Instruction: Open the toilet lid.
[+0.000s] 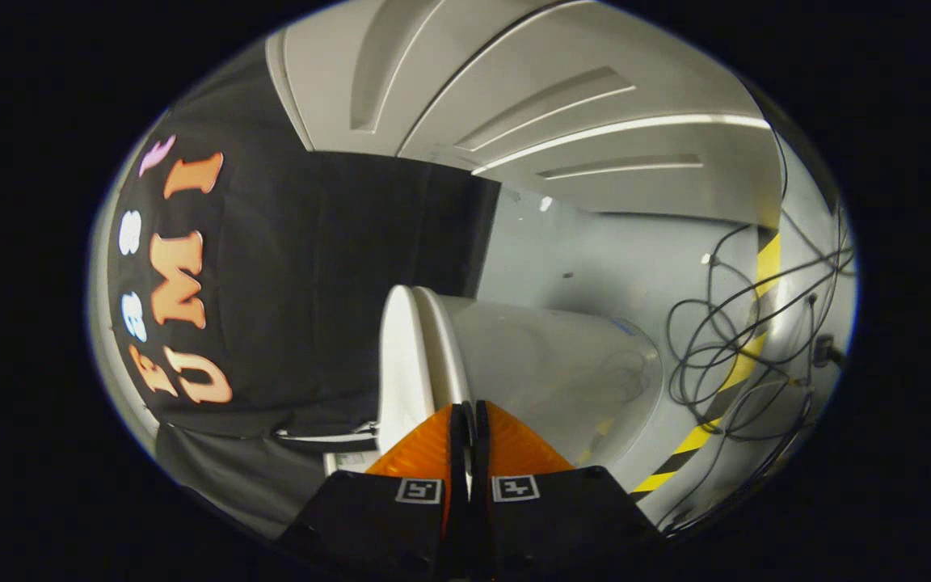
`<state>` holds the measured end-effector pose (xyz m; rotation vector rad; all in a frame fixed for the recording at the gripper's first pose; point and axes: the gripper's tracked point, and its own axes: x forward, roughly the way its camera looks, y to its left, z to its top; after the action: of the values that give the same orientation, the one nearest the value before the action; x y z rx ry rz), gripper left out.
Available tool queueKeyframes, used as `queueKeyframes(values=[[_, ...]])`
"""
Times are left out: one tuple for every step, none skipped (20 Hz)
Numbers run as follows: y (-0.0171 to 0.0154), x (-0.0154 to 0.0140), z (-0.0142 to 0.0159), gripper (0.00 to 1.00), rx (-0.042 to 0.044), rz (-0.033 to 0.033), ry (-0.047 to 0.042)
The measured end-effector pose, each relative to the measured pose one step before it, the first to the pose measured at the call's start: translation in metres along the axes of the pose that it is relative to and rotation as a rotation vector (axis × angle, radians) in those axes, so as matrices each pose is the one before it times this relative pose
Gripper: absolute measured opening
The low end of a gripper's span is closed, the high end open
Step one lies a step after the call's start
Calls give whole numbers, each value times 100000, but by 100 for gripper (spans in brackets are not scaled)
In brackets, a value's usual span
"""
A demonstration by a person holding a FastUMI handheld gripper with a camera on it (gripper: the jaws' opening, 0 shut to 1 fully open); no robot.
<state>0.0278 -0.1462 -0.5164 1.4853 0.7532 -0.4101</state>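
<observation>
tool fingers pressed tog., holding nothing | toilet lid down on toilet (just ahead)

Glossy smooth toilet lid; matt cloth wall.

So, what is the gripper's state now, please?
Gripper: shut, fingers together with nothing between them, tips just before the toilet lid.

The fingers lie pressed together and cover the near edge of the toilet lid, so whether anything is pinched between them cannot be told. The toilet bowl is cut off behind them below. The tangled cables run out of sight.
</observation>
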Motion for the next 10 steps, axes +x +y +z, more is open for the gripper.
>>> queueKeyframes(values=[[-283,-95,-13,8,1112,484,358],[224,-424,-30,8,1649,946,1521],[-66,-407,-257,8,890,881,998],[-77,-73,-41,8,829,450,260],[24,72,-24,8,34,133,-15],[-46,2,107,8,-538,132,-577],[111,96,49,8,-1116,54,-907],[105,-69,51,8,-1222,-1,-899],[51,147,131,8,-996,-561,-1047],[195,252,257,8,-1522,-814,-1407]])
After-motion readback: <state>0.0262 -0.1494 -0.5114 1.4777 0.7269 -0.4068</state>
